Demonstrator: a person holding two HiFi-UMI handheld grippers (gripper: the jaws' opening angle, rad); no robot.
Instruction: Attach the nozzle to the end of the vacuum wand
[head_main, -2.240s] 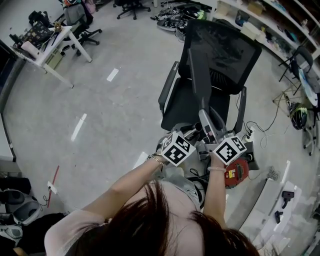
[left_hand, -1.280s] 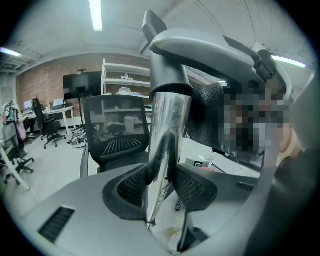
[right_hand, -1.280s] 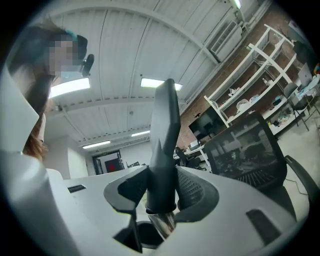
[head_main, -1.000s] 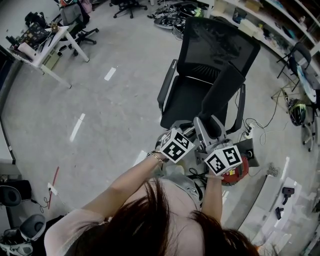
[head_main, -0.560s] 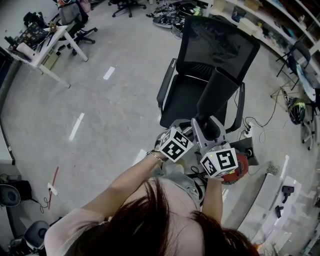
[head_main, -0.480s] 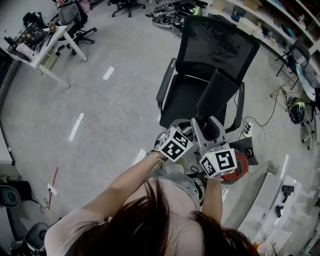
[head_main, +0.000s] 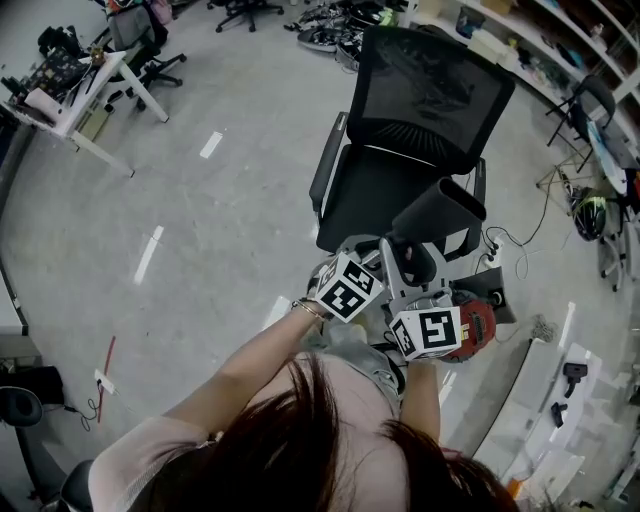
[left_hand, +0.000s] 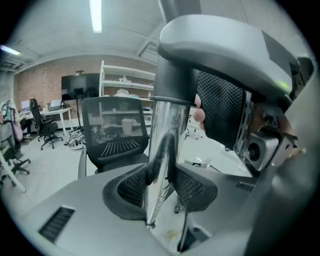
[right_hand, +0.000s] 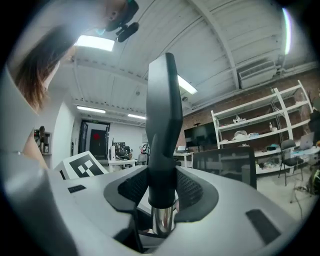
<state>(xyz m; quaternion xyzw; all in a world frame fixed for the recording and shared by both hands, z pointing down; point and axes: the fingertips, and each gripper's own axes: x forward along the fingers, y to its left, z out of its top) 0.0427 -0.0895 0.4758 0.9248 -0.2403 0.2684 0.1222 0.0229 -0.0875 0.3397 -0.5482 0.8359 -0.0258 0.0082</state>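
A dark flat nozzle (head_main: 440, 212) sticks out over the chair seat, tilted to the right. My right gripper (head_main: 418, 290) is shut on the nozzle's neck (right_hand: 162, 150), and a chrome wand (right_hand: 162, 217) shows just below the dark collar between the jaws. My left gripper (head_main: 372, 262) is shut on the same chrome wand (left_hand: 162, 145), right beside the other gripper. In the left gripper view the right gripper (left_hand: 225, 60) fills the upper right, with a person's finger on it. Both grippers are held close in front of the person's chest.
A black mesh office chair (head_main: 400, 130) stands directly ahead. A red vacuum body (head_main: 476, 325) lies on the floor to the right of my hands, with cables near it. A white table (head_main: 70, 100) is at the far left, shelves (head_main: 520, 50) at the far right.
The nozzle has swung from pointing up along the chair back to leaning low to the right. My right gripper has dropped toward the person; the left has hardly moved.
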